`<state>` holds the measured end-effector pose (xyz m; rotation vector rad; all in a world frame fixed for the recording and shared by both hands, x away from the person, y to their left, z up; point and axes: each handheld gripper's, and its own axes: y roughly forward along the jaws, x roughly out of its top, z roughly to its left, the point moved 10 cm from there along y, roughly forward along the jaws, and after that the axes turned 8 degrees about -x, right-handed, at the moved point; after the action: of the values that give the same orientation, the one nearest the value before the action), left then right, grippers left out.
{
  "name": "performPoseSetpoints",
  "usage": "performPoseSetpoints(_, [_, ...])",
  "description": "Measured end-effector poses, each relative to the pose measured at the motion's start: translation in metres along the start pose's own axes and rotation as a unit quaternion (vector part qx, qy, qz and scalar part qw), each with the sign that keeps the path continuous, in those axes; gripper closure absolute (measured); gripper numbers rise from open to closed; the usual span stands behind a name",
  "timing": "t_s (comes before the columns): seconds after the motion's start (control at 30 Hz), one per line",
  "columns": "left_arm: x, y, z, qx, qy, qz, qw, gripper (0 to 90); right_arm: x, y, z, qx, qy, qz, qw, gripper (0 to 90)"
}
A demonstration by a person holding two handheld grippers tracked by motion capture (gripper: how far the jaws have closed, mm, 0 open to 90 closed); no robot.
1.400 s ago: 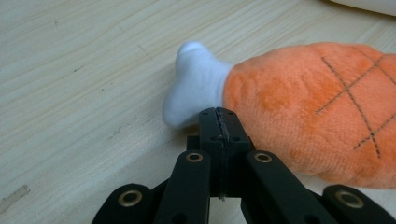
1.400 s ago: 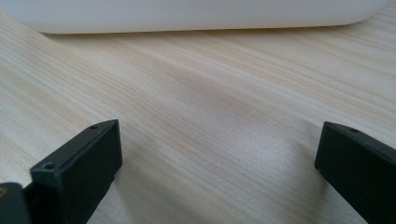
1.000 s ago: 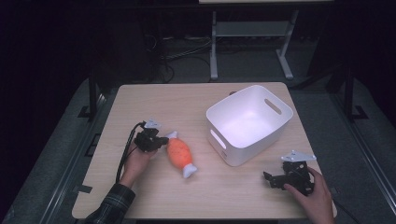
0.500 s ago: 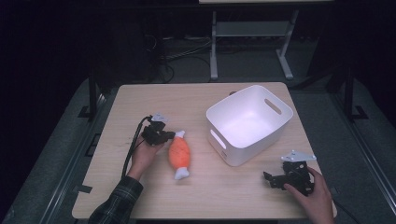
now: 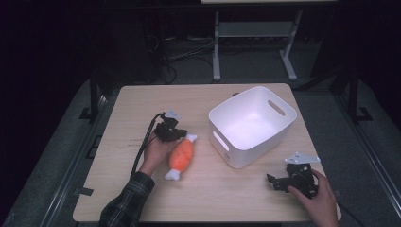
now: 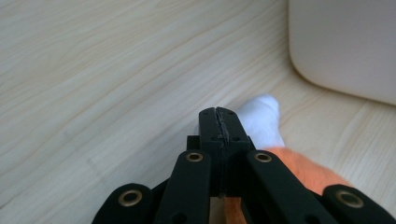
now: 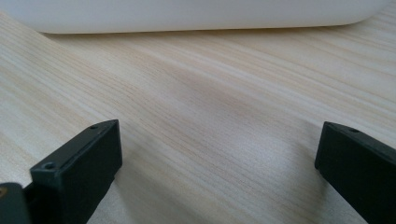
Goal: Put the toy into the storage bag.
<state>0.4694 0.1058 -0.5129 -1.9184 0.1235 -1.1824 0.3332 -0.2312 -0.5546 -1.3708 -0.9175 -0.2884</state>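
1. At the table's left, the left gripper [image 5: 176, 134] has its jaws pressed together beside the white end of the plush toy [image 5: 181, 157] — in the left gripper view the jaws meet edge to edge, with the toy's white tip [image 6: 259, 122] just behind them. Whether a fold of fabric is pinched cannot be told.

2. The toy, orange with white ends, lies flat on the table [image 5: 118, 189], between the left hand and the bin [image 5: 253, 124] but apart from the bin. If only a wisp of plush is caught, a lift could let the toy slip free and drop short of the bin.

3. The bin's near wall [image 6: 343, 44] stands close ahead of the left jaws — a low carry could knock the toy or gripper against it and push the bin across the table.

4. At the right, the right gripper [image 5: 274, 180] rests low with its jaws spread wide over bare wood [image 7: 219, 121], holding nothing. It does not brace the bin, so any bump would go unchecked.
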Motion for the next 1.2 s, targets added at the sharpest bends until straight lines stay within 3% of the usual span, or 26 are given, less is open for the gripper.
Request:
performPoseSetpoints(0.27, [0.005, 0.010, -0.010, -0.008, 0.010, 0.010, 0.9999, 89.5, 0.000, 0.000, 0.000, 0.000, 0.000, 0.000, 1.0000, 0.2])
performPoseSetpoints(0.47, [0.005, 0.000, -0.015, -0.015, 0.010, 0.019, 0.9997, 82.0, 0.000, 0.000, 0.000, 0.000, 0.000, 0.000, 1.0000, 0.2])
performPoseSetpoints(0.6, [0.005, -0.009, -0.019, -0.019, 0.008, 0.025, 0.9995, 71.9, 0.000, 0.000, 0.000, 0.000, 0.000, 0.000, 1.0000, 0.2])
performPoseSetpoints(0.67, [0.005, -0.013, -0.021, -0.019, 0.007, 0.029, 0.9994, 62.3, 0.000, 0.000, 0.000, 0.000, 0.000, 0.000, 1.0000, 0.2])
performPoseSetpoints(0.7, [0.004, -0.015, -0.022, -0.019, 0.005, 0.032, 0.9993, 62.3, 0.000, 0.000, 0.000, 0.000, 0.000, 0.000, 1.0000, 0.2])
performPoseSetpoints(0.83, [0.000, -0.020, -0.025, -0.023, 0.002, 0.051, 0.9984, 45.3, 0.000, 0.000, 0.000, 0.000, 0.000, 0.000, 1.0000, 0.2])
performPoseSetpoints(0.93, [-0.002, -0.023, -0.029, -0.026, -0.007, 0.053, 0.9982, 38.8, 0.000, 0.000, 0.000, 0.000, 0.000, 0.000, 1.0000, 0.2])
performPoseSetpoints(1.03, [-0.005, -0.029, -0.032, -0.018, -0.007, 0.060, 0.9980, 26.9, 0.000, 0.000, 0.000, 0.000, 0.000, 0.000, 1.0000, 0.2])
performPoseSetpoints(1.2, [-0.009, -0.032, -0.036, -0.018, -0.009, 0.067, 0.9976, 15.5, 0.000, 0.000, 0.000, 0.000, 0.000, 0.000, 1.0000, 0.2])
